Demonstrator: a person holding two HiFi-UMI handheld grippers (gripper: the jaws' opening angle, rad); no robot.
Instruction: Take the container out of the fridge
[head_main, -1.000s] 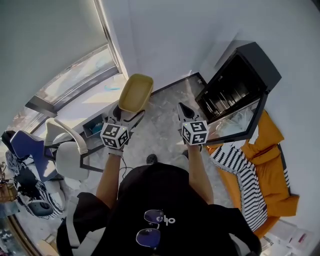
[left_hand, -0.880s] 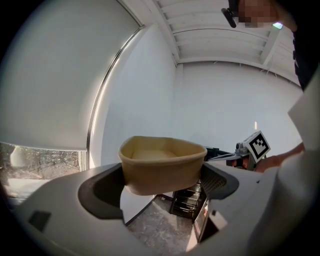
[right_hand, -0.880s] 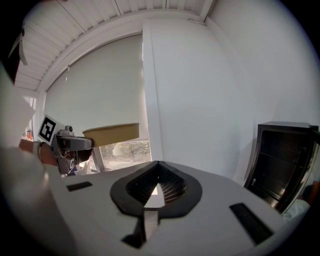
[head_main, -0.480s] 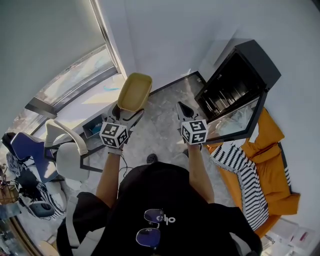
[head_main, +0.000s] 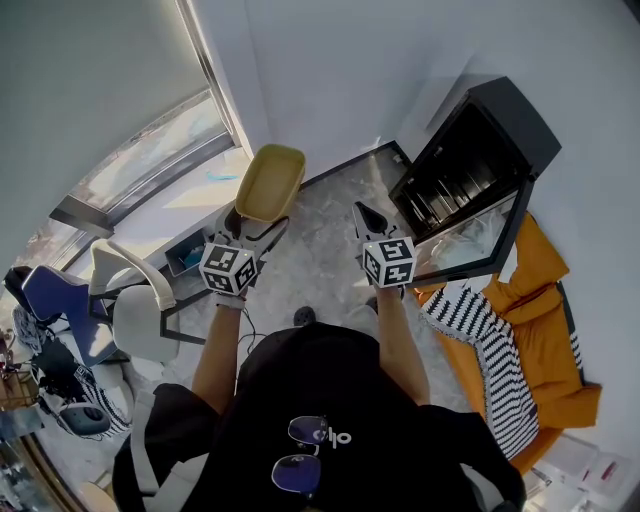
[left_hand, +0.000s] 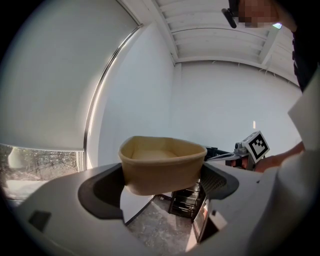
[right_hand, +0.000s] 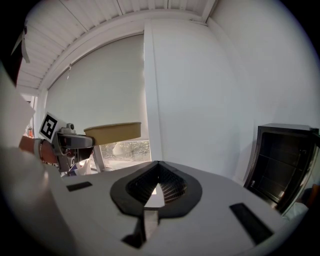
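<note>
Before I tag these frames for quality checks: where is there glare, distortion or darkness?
Head view: sun glare bleaches the window sill, walls bend. Left gripper view: fisheye, black corners, container sharp. Right gripper view: same vignette, fridge interior dark.

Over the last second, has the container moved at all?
No. The container, held in the left tool, keeps the same gap to the open fridge in the head view.

Tan container (head_main: 270, 183) upright, outside the open fridge (head_main: 505, 125).

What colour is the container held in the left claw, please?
The container is a pale yellowish tan, seen best in the left gripper view.
</note>
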